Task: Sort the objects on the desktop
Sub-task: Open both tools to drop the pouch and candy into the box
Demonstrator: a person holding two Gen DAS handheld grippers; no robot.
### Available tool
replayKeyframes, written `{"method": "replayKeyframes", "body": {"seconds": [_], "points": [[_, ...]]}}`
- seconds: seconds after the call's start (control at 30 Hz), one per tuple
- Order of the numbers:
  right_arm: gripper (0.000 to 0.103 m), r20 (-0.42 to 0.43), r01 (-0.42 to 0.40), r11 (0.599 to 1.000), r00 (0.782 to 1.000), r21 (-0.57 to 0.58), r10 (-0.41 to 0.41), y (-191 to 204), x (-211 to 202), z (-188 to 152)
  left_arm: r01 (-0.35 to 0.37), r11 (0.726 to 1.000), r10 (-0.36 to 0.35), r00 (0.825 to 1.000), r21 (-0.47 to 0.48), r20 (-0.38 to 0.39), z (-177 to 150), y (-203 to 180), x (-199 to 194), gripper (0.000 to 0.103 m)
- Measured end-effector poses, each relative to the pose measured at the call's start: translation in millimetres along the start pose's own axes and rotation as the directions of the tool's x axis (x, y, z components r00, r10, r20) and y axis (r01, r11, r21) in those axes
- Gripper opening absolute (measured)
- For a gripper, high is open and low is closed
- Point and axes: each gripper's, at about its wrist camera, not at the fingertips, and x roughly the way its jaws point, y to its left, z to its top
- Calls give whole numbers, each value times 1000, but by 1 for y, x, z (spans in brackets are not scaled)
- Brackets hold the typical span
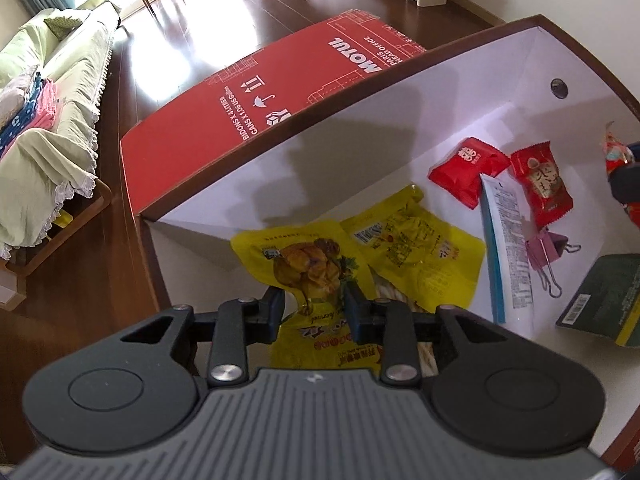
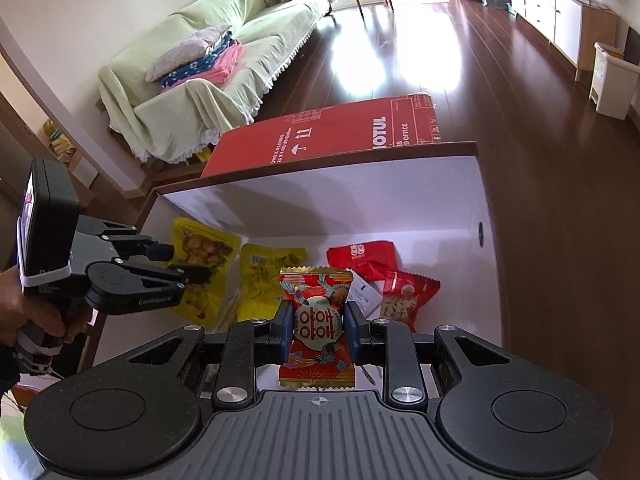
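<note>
A living room with a dark wooden floor and a sofa draped in pale green cloth lies behind a white tabletop edged in brown, with a red Motul carton just beyond its far edge. Nearest in the right wrist view, the right claw is closed on a red and gold candy packet, which stands upright between the fingers, pinched at its middle, both ends free. The grip is on slippery foil, so the packet could twist or slide out if carried quickly. In the left wrist view, the left claw hovers with its fingers narrowly parted and holding nothing, directly above a yellow roast-chicken snack pouch; whether the tips touch the pouch I cannot tell. That pouch overlaps a second yellow pouch, so closing here could catch both or drag the neighbour. Farther off lie two red snack packets, a white tube, a pink binder clip and a dark green box.
</note>
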Motion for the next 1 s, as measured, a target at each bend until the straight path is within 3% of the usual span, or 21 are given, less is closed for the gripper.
{"method": "replayKeyframes", "body": {"seconds": [0.17,0.23,0.3,0.67,0.7,0.73,0.77,1.0], "points": [[25,-8,-1,1000,1000,-5,1,0,11,7,13,1000,-13,1000,-10,14,4,0,0,40],[25,-10,-4,1000,1000,-5,4,0,15,9,8,1000,-7,1000,-18,29,6,1,-4,51],[25,-12,-9,1000,1000,-3,9,0,20,12,4,1000,-2,999,-29,43,7,4,-9,55],[27,12,-34,997,999,-63,34,13,61,29,42,995,-35,996,-88,78,8,23,-28,55],[36,12,-36,996,999,-78,37,15,66,30,44,995,-36,996,-91,80,8,23,-29,55],[63,23,-20,996,999,-90,23,17,69,30,45,995,-37,996,-93,81,8,24,-29,55],[80,45,14,995,999,-98,-10,20,72,29,46,994,-38,996,-96,83,8,24,-30,55],[80,39,47,994,998,-96,-44,15,78,23,55,993,-47,996,-109,81,5,26,-32,55]]}}
